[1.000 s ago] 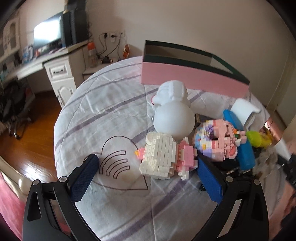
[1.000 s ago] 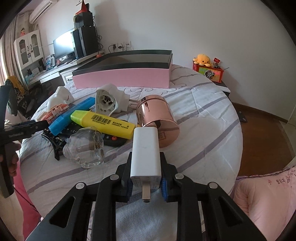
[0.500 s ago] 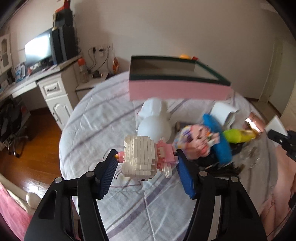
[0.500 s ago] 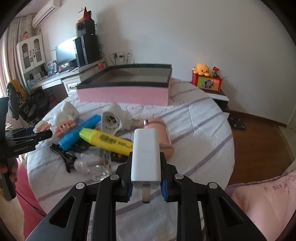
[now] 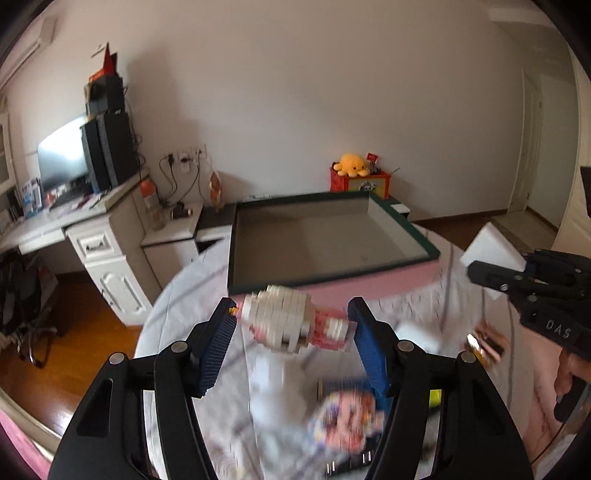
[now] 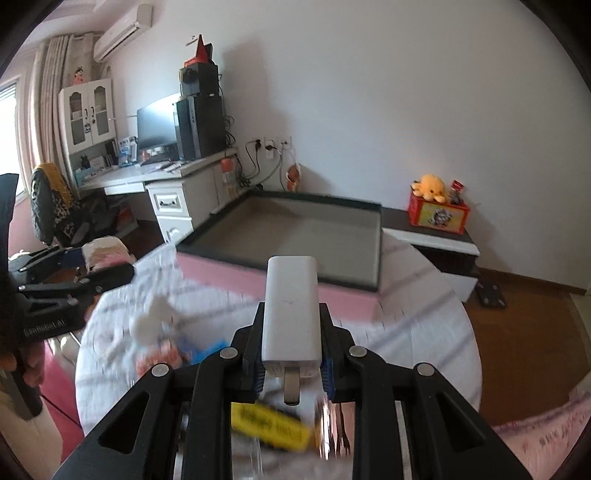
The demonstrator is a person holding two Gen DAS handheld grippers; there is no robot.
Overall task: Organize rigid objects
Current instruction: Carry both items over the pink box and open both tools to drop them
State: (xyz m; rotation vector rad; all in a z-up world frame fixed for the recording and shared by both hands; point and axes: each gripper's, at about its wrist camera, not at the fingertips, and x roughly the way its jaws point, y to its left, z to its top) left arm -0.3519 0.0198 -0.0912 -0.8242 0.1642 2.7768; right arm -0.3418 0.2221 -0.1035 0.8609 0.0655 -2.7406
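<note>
Left gripper [image 5: 291, 325] clamped brick toy [image 5: 291, 321], right gripper [image 6: 291, 363] pinched charger [image 6: 291, 310] (long axis fwd); tray [image 5: 402, 225] lay ahead, w/ both near.

Home bedroom; bed [image 6: 424, 295] with striped sheet; desk [image 6: 122, 179] and monitor [image 6: 155, 123] at ten o'clock; air conditioner [image 6: 123, 27] high.

You worked in a room with plain white walls [image 6: 388, 92] and glossy brown wooden floor [image 5: 85, 343]. A white desk with drawers [image 6: 173, 192] carried a dark flat monitor [image 6: 155, 125]; a white wall-mounted air conditioner [image 6: 123, 27] sat above beige curtains [image 6: 44, 99]. Daylight entered from your left.
</note>
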